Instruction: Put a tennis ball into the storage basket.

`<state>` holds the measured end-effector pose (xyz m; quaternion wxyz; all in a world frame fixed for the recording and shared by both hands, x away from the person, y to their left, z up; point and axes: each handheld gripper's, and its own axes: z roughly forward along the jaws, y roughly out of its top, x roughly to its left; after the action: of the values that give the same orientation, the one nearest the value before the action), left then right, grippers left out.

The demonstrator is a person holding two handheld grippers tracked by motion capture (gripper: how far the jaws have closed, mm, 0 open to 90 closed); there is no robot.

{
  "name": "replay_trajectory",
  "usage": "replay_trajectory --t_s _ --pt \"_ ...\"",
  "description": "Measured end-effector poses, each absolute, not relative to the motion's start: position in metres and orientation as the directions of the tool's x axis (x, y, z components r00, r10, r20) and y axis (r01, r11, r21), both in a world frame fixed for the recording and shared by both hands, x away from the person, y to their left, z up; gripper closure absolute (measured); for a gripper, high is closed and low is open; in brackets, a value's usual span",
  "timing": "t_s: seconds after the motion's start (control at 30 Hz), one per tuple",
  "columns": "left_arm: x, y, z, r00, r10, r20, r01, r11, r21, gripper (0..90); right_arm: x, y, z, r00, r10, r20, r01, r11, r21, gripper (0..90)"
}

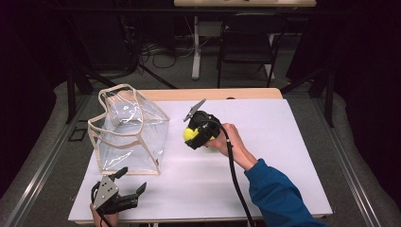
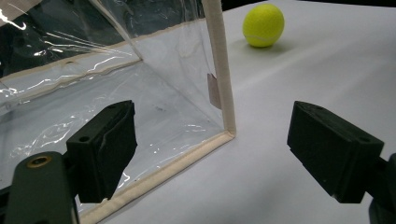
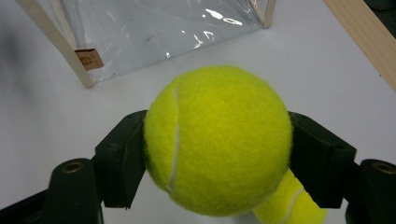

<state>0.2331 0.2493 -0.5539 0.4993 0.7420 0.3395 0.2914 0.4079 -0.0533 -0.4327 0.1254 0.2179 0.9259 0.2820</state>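
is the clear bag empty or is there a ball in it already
Empty. Through the clear bag only its own walls and the white table show; the right gripper grips a tennis ball outside it.

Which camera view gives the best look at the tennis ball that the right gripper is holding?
The right gripper view: the tennis ball is large there, clamped between both black jaws, seam visible. In the high view it is a small yellow patch half hidden by the right gripper. In the left gripper view, a yellow ball shows far off, beside the clear bag.
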Motion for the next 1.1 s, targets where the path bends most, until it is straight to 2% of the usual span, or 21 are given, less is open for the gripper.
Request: replay_trajectory --t_s 1.1 --pt "0.234 0.249 -0.554 0.604 0.792 0.09 0.214 -0.27 0.939 16.0 0.419 -0.033 -0.403 -0.877 0.46 -0.137 0.295 0.741 0.603 25.8"
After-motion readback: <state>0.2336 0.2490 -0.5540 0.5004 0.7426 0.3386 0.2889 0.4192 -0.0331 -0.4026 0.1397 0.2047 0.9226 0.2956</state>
